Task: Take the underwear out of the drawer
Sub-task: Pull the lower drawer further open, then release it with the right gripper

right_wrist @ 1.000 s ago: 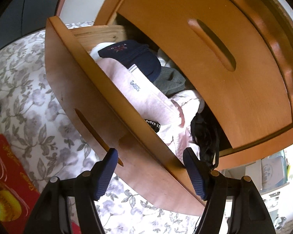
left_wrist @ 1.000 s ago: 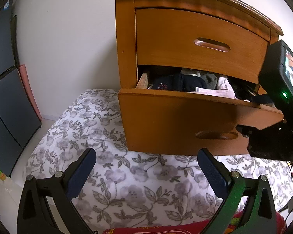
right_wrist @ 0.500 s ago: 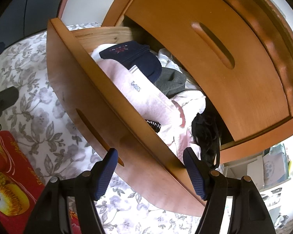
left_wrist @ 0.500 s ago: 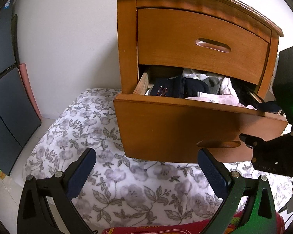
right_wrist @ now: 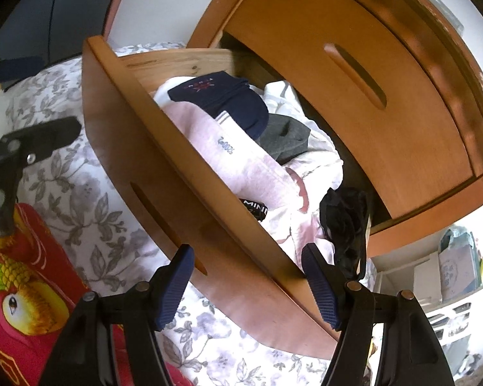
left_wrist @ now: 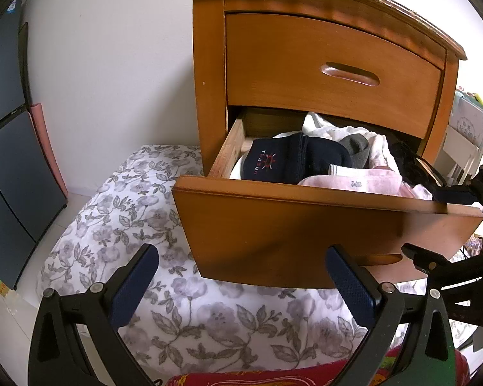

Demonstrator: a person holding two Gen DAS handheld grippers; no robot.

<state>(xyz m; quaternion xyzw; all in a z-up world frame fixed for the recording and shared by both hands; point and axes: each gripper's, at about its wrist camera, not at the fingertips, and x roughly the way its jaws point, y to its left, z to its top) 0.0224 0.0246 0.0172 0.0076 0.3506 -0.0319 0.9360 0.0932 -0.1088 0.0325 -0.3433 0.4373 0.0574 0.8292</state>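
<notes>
The wooden nightstand's lower drawer (left_wrist: 306,225) (right_wrist: 151,173) stands pulled out. It is stuffed with clothes: a navy piece with a red logo (left_wrist: 273,164) (right_wrist: 222,99), a pink piece (left_wrist: 354,181) (right_wrist: 241,160), grey fabric (right_wrist: 285,140) and a black garment (left_wrist: 409,167) (right_wrist: 344,222) at its right end. My right gripper (right_wrist: 246,252) straddles the drawer's front board, one finger outside and one inside beside the black garment. Its jaws stand wide and do not pinch the board. My left gripper (left_wrist: 241,251) hangs open in front of the drawer with nothing between its fingers.
The upper drawer (left_wrist: 331,64) is shut. A floral bedspread (left_wrist: 119,225) lies below and left of the nightstand. A red printed cushion (right_wrist: 19,283) sits close to me. Dark panels (left_wrist: 3,160) stand at the left, and a white shelf unit (right_wrist: 447,276) at the right.
The lower drawer has slid further out toward me, and more of the clothes show. The right gripper has shifted to the right edge of the left wrist view. Both grippers' jaws are unchanged.
</notes>
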